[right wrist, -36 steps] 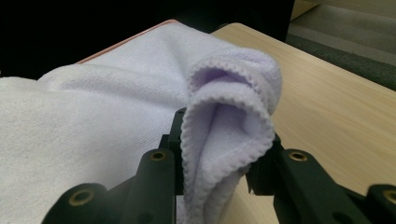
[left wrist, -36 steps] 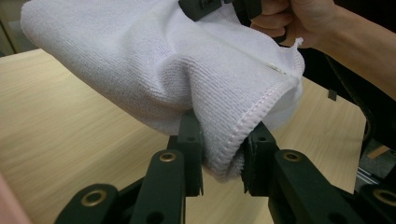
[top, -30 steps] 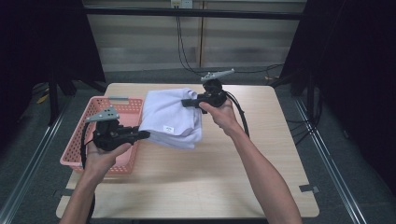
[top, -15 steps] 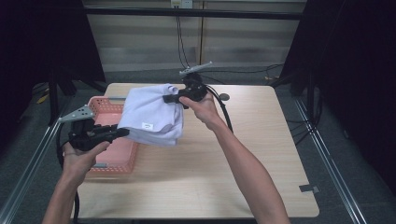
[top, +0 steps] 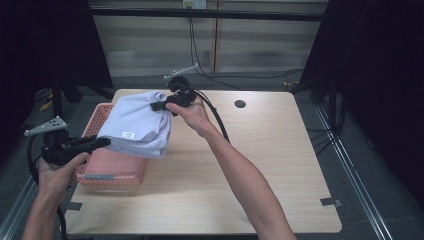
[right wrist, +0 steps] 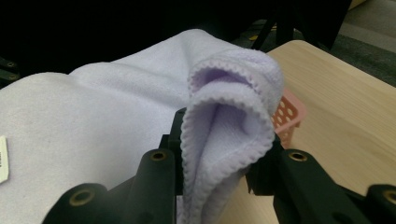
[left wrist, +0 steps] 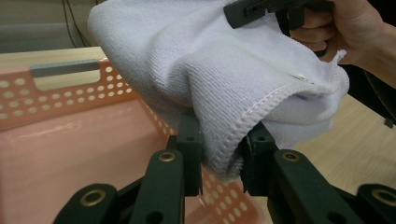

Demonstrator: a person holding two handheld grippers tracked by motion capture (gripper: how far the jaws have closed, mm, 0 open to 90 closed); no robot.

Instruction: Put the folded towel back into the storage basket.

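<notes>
Left gripper [top: 102,142] sits low at the near left, held level in the left hand [top: 57,172], jaws clamped. Right arm stretches far forward, right hand [top: 192,114] holding the right gripper [top: 155,106] pointing leftward, jaws clamped too.

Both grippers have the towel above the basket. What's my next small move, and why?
Probably lower both ends together. The towel hangs folded between the left gripper and right gripper, mostly above the pink basket, with its right edge still overhanging the rim.
</notes>
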